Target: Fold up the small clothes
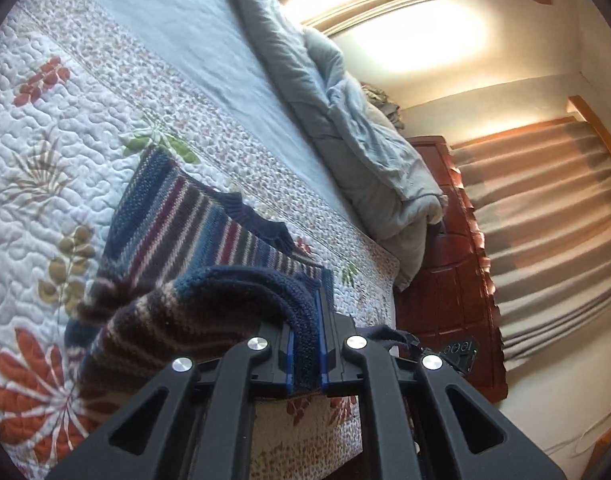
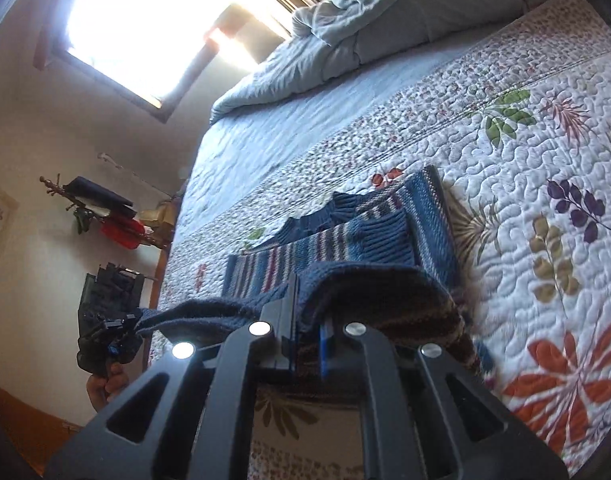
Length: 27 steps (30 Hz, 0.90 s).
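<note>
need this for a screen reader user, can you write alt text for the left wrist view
The left gripper is shut on the navy hem of a striped knit sweater, lifting that edge above a floral quilt where the rest of the sweater lies. Behind it are a rumpled pale blue duvet and beige curtains.

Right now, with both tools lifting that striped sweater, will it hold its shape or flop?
Likely flop: the striped sweater sags between the left tool and right tool. Its chunky knit probably grips rather than slips. The part on the quilt should drag along.
</note>
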Motion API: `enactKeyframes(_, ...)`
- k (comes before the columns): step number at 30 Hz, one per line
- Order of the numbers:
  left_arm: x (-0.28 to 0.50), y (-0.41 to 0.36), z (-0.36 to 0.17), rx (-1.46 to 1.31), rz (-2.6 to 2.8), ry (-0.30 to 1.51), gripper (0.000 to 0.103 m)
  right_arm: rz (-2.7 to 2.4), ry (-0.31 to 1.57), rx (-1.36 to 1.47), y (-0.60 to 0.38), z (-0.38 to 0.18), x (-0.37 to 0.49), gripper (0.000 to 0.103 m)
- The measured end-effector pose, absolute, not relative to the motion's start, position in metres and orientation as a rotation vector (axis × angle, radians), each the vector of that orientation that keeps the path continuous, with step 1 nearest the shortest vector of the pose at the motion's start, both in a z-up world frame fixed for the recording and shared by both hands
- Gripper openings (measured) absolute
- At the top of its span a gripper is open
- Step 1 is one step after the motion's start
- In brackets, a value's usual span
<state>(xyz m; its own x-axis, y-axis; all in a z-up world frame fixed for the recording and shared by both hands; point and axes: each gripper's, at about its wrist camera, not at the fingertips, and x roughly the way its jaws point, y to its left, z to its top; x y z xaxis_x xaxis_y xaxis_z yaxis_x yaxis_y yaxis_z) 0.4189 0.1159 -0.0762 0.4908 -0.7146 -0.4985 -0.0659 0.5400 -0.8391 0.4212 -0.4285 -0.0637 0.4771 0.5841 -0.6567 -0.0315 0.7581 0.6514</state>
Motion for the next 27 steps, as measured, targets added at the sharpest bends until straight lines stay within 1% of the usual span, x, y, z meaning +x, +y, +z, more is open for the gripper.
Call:
enactKeyframes(8,0.491,0.110,-0.147,-0.960,-0.371,1.141,0.008,0.322,1.153,0.606,-0.421,-0.138,0.492,0.006)
enactKeyframes(15,0.521,0.112,-0.196,-0.955,-0.319,1.229,0.009,0.307,1.210,0.606,-0.417,-0.177,0.520,0.007)
enactKeyframes(16,0.523,0.113,-0.201,-0.948,-0.319,1.237,0.010,0.307,1.213,0.604,-0.417,-0.180,0.522,0.008)
enactKeyframes(17,0.525,0.113,-0.205,-0.948,-0.322,1.246,0.011,0.317,1.219,0.603,-0.416,-0.183,0.525,0.013)
enactKeyframes(18,0.525,0.114,-0.206,-0.951,-0.323,1.245,0.015,0.324,1.229,0.601,-0.415,-0.185,0.526,0.015)
enactKeyframes(19,0.525,0.115,-0.205,-0.949,-0.323,1.238,0.024,0.327,1.234,0.599,-0.415,-0.186,0.527,0.027)
enactKeyframes(20,0.524,0.115,-0.203,-0.944,-0.326,1.228,0.028,0.334,1.236,0.594,-0.415,-0.185,0.528,0.039)
enactKeyframes(22,0.522,0.118,-0.190,-0.913,-0.343,1.192,0.045,0.359,1.232,0.563,-0.415,-0.179,0.527,0.049)
enactKeyframes(27,0.523,0.120,-0.152,-0.754,-0.365,1.118,0.060,0.416,1.204,0.510,-0.423,-0.157,0.524,0.050)
